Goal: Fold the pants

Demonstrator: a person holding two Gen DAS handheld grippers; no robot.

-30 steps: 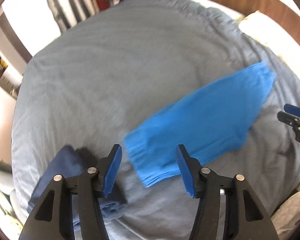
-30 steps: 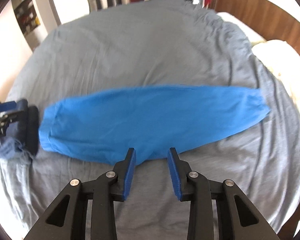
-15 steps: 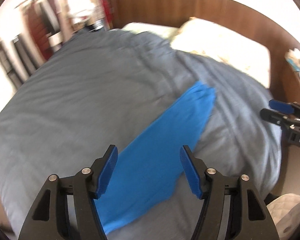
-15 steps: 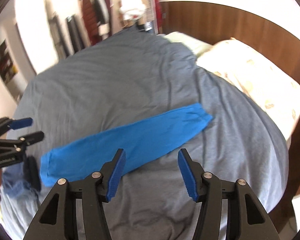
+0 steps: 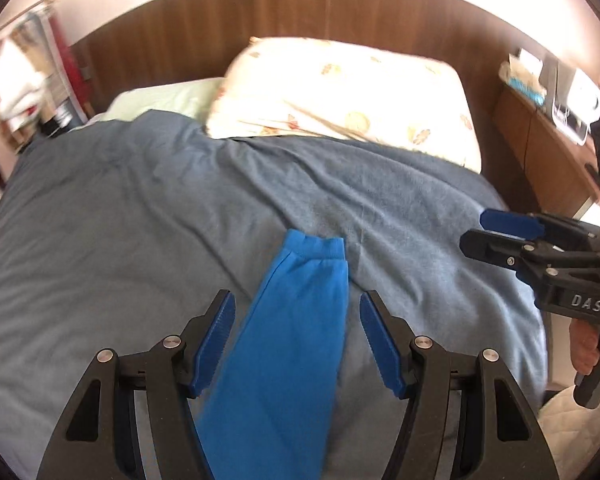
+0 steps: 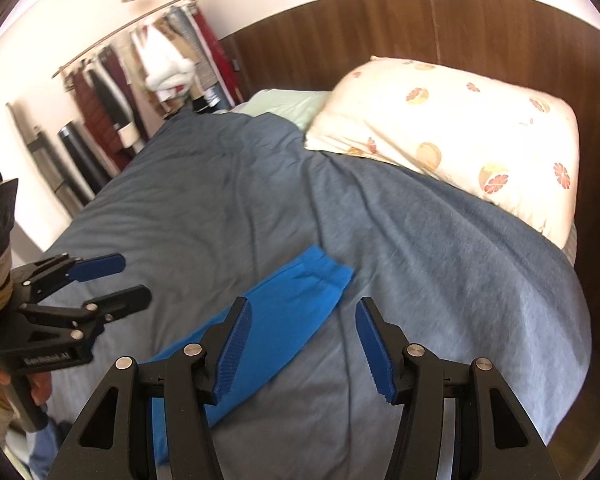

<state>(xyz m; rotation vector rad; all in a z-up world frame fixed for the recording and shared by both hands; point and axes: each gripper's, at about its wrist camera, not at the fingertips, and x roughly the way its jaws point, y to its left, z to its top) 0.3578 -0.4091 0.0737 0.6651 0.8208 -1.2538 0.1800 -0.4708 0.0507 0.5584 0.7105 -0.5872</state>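
Observation:
Bright blue pants [image 5: 292,336] lie folded lengthwise in a long strip on the grey-blue duvet [image 5: 120,220], cuffed end pointing toward the pillows. They also show in the right wrist view [image 6: 284,312]. My left gripper [image 5: 298,344] is open and empty, hovering above the strip, its fingers straddling it. My right gripper [image 6: 304,344] is open and empty, hovering near the strip's cuffed end. Each gripper shows in the other's view: the right one [image 5: 496,232] at the right, the left one [image 6: 112,280] at the left.
A fruit-patterned pillow [image 6: 460,140] and a pale green pillow [image 5: 160,100] lie against the wooden headboard [image 6: 460,32]. A bedside shelf [image 5: 548,92] holds small items. A clothes rail [image 6: 140,80] stands beyond the bed. Dark blue cloth [image 6: 44,448] lies at the bed's near edge.
Both grippers swung from the pants' middle toward the headboard end, and the right gripper opened wider. The pants now run lengthwise away from the left gripper. They have not been touched.

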